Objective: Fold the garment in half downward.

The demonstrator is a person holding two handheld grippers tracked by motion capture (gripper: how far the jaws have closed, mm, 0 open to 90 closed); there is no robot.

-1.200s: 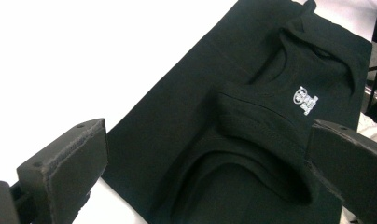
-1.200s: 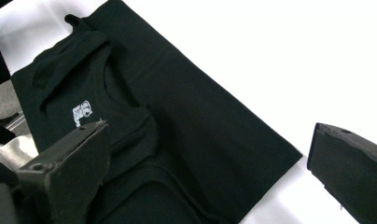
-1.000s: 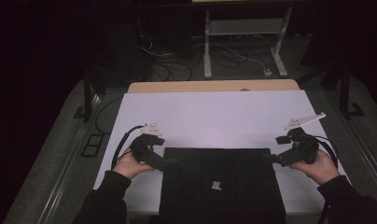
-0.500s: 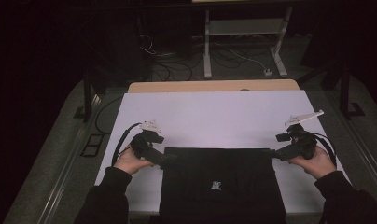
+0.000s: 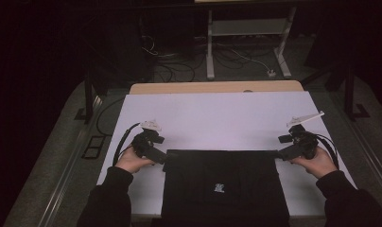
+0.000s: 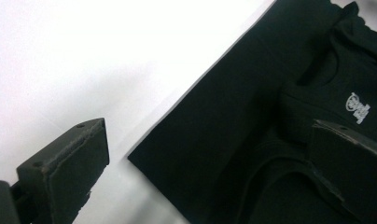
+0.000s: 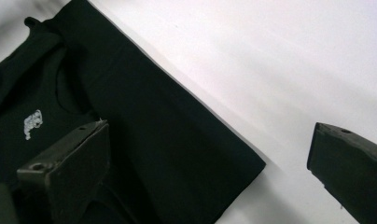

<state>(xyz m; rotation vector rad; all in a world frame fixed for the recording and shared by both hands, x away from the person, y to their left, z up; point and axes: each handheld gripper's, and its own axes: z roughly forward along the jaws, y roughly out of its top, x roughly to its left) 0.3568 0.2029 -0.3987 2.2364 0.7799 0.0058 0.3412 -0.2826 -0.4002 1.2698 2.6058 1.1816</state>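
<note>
Black garment flat on white table; both grippers spread; dark room.

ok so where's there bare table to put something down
The far half of the white table, from the black garment's far edge to the wooden strip, is bare. The near half is crowded: garment in the middle, left gripper and right gripper at its far corners, leaving narrow white strips beside it.

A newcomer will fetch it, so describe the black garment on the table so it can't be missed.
Find the white table under the high view. On its near edge, between the two hand-held tools, lies the black garment, folded into a flat rectangle. A small white logo near its middle marks it out.
</note>
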